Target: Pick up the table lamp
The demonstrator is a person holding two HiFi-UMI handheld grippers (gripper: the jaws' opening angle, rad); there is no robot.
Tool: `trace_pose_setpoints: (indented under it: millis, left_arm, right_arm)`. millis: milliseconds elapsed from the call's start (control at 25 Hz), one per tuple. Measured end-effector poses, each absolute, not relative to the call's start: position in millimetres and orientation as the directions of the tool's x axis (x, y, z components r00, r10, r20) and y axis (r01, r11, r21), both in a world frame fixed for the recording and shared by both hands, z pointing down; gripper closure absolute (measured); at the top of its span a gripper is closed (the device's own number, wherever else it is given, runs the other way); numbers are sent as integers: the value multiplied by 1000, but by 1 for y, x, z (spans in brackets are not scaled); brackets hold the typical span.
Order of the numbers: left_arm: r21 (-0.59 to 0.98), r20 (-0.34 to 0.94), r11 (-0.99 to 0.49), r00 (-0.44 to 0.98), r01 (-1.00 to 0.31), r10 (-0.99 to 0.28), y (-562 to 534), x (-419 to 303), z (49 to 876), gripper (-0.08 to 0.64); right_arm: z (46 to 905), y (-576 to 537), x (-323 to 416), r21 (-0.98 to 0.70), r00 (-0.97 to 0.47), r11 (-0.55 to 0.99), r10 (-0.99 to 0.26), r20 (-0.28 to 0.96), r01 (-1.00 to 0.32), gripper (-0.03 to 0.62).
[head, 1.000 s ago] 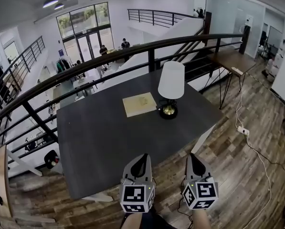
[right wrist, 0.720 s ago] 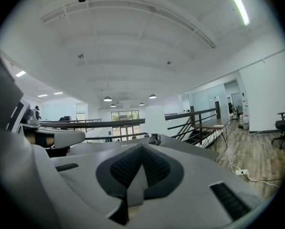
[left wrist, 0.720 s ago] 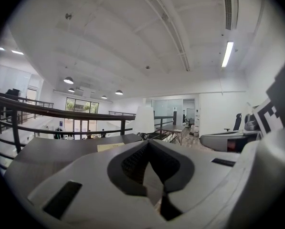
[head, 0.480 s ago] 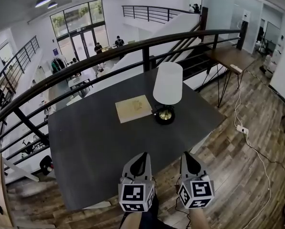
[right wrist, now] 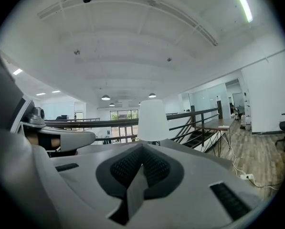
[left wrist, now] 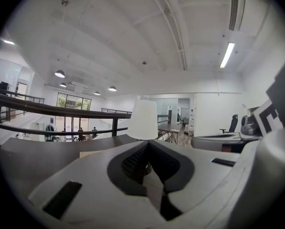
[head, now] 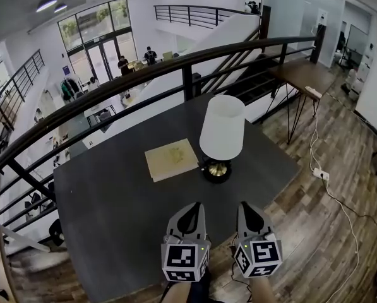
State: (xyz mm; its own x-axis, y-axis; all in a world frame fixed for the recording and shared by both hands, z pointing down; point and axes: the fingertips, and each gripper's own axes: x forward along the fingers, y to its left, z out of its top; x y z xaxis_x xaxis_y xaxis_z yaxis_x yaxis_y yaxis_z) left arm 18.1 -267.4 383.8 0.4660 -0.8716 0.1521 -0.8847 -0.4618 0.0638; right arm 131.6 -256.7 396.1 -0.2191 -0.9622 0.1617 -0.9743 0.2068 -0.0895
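White-shaded table lamp [head: 221,137] stands on dark worktop [head: 112,213]; left tool [head: 190,208] and right tool [head: 246,207] pressed together, empty, short of it.

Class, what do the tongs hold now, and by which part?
Nothing: left tongs and right tongs are shut, empty, short of the table lamp.

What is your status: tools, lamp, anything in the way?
Left tool, right tool shut, empty. Lamp upright on table, untouched. Tan pad beside lamp base, not blocking.
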Motion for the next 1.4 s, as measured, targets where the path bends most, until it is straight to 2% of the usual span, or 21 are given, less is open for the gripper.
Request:
trace_pose_setpoints:
  millis: [680,1000,1400]
  left_arm:
    - [149,182,-540,560,-828,-808,-380,28,409,551]
    - [269,155,-566,615,-779,-773,-408,38,432,529]
    - [484,32,-609,708,-628,-705,-423,54,449,520]
  right_arm:
    - [429,-368,125,-60,-190,181,-953,236,-982,601]
    - [462,-397,128,-73,-186,173,-943,276,-982,601]
    - [497,-416,124,-68,-217,206,-920,326,-976,601]
